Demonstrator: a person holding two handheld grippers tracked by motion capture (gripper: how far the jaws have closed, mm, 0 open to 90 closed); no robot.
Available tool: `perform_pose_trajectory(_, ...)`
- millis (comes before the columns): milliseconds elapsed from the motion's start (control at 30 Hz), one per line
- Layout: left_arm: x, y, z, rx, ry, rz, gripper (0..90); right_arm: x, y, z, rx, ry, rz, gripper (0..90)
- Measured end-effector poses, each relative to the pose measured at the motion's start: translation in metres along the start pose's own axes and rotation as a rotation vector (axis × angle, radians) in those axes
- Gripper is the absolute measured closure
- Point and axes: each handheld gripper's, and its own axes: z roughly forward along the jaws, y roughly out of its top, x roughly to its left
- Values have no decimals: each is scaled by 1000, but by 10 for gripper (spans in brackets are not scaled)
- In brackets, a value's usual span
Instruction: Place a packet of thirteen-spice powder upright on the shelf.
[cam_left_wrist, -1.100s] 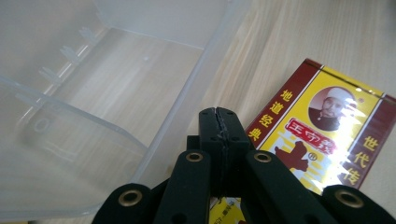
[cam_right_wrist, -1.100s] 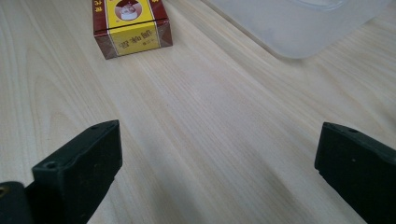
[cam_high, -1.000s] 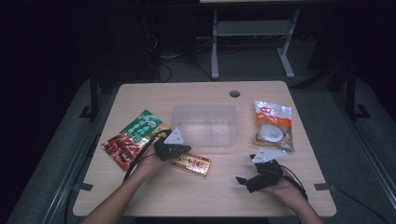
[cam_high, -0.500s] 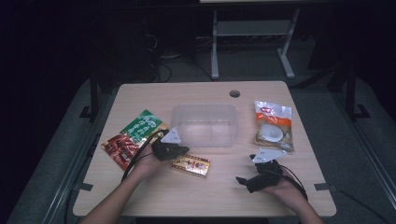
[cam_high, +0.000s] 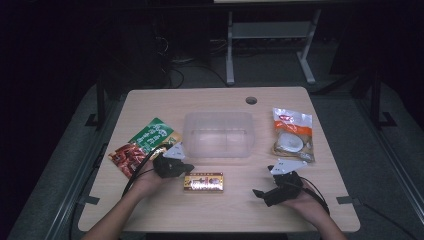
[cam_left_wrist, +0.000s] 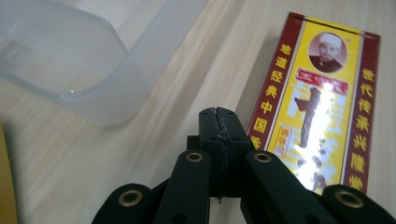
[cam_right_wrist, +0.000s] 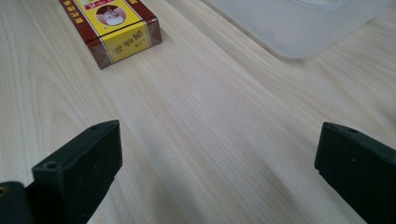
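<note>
A red and yellow box (cam_high: 203, 182) with Chinese print lies flat on the wooden table (cam_high: 240, 215), in front of a clear plastic container (cam_high: 218, 134). My left gripper (cam_high: 188, 166) sits just left of the box and above its near corner, jaws pressed together on nothing. In the left gripper view its shut tip (cam_left_wrist: 218, 116) hovers over bare wood, with the box (cam_left_wrist: 317, 98) to the right and the container's corner (cam_left_wrist: 70, 60) at upper left. My right gripper (cam_high: 259, 193) rests low at the front right. Its jaws (cam_right_wrist: 219, 154) are spread wide, facing the box (cam_right_wrist: 114, 28) and the container (cam_right_wrist: 299, 23).
A green snack bag (cam_high: 152, 135) and a red one (cam_high: 126, 157) lie overlapped at the table's left. A clear packet with orange print (cam_high: 292, 135) lies at the right. A cable hole (cam_high: 251, 100) is near the far edge.
My left gripper has drifted a little to the left and toward the person, away from the container. The right gripper has stayed put.
</note>
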Motion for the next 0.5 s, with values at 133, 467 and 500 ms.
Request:
perform_pose_trajectory(133, -5, -2, -2, 21, -33, 11, 896, 0, 0, 0, 0, -2, 1, 5)
perform_pose_trajectory(467, -23, -15, -14, 27, -77, -11, 896, 0, 0, 0, -3, -2, -1, 5)
perform_pose_trajectory(500, -28, -20, -17, 25, -88, -21, 896, 0, 0, 0, -1, -2, 0, 5)
